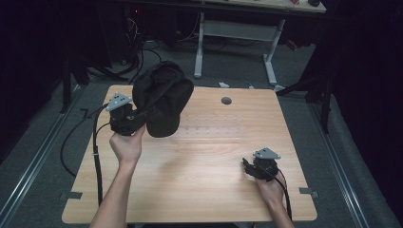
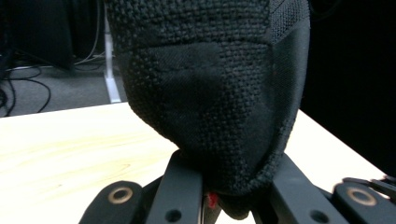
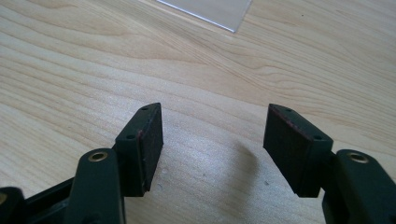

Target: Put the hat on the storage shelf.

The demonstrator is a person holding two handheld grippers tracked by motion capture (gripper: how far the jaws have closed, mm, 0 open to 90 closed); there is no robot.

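Your left gripper (image 1: 124,118) has its jaws clamped on a fold of the black bag (image 1: 161,97), and you are holding it up over the far left part of the table (image 1: 204,156), clear of the wood as far as the high view lets you judge. In the left gripper view the bag (image 2: 210,88) bulges above the jaws, and they seem to bite only a small pinch of coarse woven cloth at its lowest edge. That is your main risk: the whole weight hangs from a narrow bite, so a quick swing or a jerk of your wrist could drag the cloth out and let the bag drop or sag onto the table. A small red bit (image 2: 212,199) shows between the jaws; you cannot tell what it is, and if it is a tag or a thread and not the body of the bag, the hold is weaker than it looks. The bag also hangs close to the far left edge, so a slip there could send it to the floor. Your right gripper (image 1: 256,166) rests low at the near right, well apart from the bag, with its jaws standing wide apart on nothing above bare wood, so it could not catch or steady the bag quickly. A clear flat sheet (image 3: 205,11) lies beyond it; a careless sweep could nudge it.
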